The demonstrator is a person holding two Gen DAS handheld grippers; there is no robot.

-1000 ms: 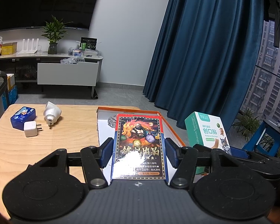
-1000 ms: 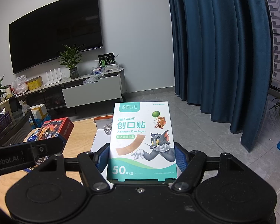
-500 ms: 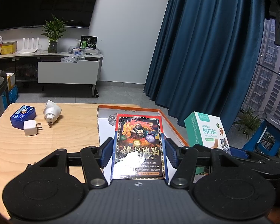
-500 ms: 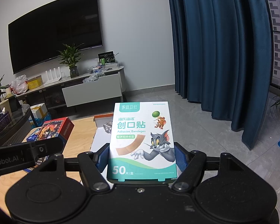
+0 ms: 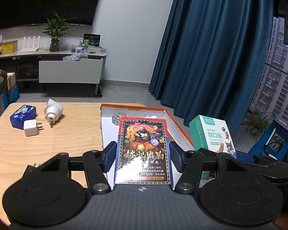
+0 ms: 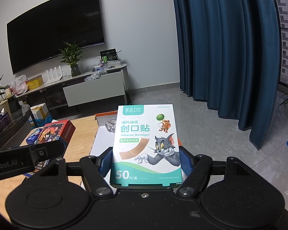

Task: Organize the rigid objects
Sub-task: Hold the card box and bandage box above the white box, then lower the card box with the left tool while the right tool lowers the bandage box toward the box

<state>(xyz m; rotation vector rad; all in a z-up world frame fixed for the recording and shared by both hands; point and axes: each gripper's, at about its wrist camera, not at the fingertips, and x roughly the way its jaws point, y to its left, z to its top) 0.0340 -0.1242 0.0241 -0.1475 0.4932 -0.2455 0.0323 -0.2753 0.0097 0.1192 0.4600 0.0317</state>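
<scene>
Printing on the bandage box (image 6: 146,143) reads "Adhesive Bandages" and "50", beside a cartoon cat and mouse; the right hand-held gripper (image 6: 145,160) clamps it by its sides above the orange-rimmed white tray (image 5: 174,121). The left hand-held gripper (image 5: 142,158) clamps a red-edged card box (image 5: 143,150) with a dragon picture and gold Chinese lettering. On the bench (image 5: 73,134) lie a blue tin (image 5: 23,116), a white charger (image 5: 30,128) and a white plug adapter (image 5: 53,111).

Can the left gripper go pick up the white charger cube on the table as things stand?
Probably not yet. The left gripper is shut on the red card box, so its fingers are full. The white charger cube itself lies uncovered on the wooden table; the path looks clear.
</scene>
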